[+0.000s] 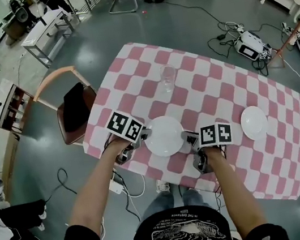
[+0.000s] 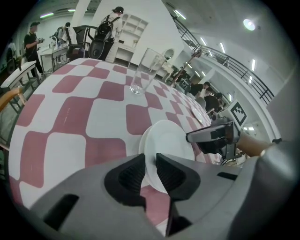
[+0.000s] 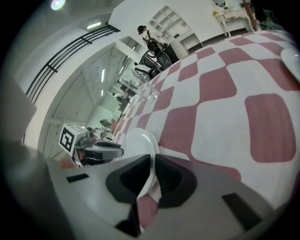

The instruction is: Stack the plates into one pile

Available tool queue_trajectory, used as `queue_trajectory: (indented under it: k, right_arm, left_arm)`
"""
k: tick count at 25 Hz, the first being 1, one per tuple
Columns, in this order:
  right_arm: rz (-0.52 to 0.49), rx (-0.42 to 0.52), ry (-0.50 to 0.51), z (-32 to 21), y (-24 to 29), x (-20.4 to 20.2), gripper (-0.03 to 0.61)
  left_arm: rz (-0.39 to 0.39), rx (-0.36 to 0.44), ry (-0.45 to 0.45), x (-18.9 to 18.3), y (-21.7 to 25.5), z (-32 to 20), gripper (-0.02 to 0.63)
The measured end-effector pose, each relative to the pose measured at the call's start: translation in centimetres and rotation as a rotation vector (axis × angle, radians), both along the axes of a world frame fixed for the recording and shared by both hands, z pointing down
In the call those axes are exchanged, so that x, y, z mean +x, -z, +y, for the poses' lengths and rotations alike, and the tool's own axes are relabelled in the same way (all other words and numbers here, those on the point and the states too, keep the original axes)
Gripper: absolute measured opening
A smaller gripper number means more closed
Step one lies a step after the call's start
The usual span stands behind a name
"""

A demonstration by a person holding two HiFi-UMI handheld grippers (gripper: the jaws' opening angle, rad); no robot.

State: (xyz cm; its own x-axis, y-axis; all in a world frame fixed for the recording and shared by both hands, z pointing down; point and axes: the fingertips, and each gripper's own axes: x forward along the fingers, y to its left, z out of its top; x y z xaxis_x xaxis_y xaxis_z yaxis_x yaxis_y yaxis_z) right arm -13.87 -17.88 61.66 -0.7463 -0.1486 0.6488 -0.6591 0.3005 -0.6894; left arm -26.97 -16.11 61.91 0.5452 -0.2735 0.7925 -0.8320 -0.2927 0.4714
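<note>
A person stood at the near edge of a table covered in a pink-and-white checked cloth, holding a pair of tongs in each hand. A white plate sat at the cloth's 6 o'clock edge, directly in front of them. Whether it rested on the cloth or hung just above it was unclear.

The left gripper met the plate at its 9 o'clock rim. Its jaws stood slightly apart with the rim between them, loose rather than pinching. The right gripper met the plate at about 4 o'clock, its jaws closed tight on the rim.

A second white plate lay alone on the cloth at 3 o'clock from the first, well apart. An empty drinking glass stood upright at 12 o'clock from the held plate, toward the table's middle. A wooden chair stood off the table's 9 o'clock side.
</note>
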Motion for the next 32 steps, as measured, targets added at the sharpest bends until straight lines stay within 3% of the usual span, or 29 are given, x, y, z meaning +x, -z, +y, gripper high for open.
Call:
queue_trajectory:
  k: [10, 21, 32]
  right_arm:
    - [0.025, 0.050, 0.022, -0.1, 0.2, 0.0, 0.071]
    - [0.035, 0.097, 0.070, 0.1, 1.1, -0.4, 0.150]
    - [0.020, 0.150, 0.045, -1.3, 2.9, 0.3, 0.163]
  left_arm:
    - [-0.054, 0.041, -0.049, 0.4, 0.1, 0.2, 0.107]
    - [-0.077, 0.059, -0.040, 0.3, 0.6, 0.2, 0.161]
    - [-0.094, 0.125, -0.019, 0.3, 2.5, -1.0, 0.178]
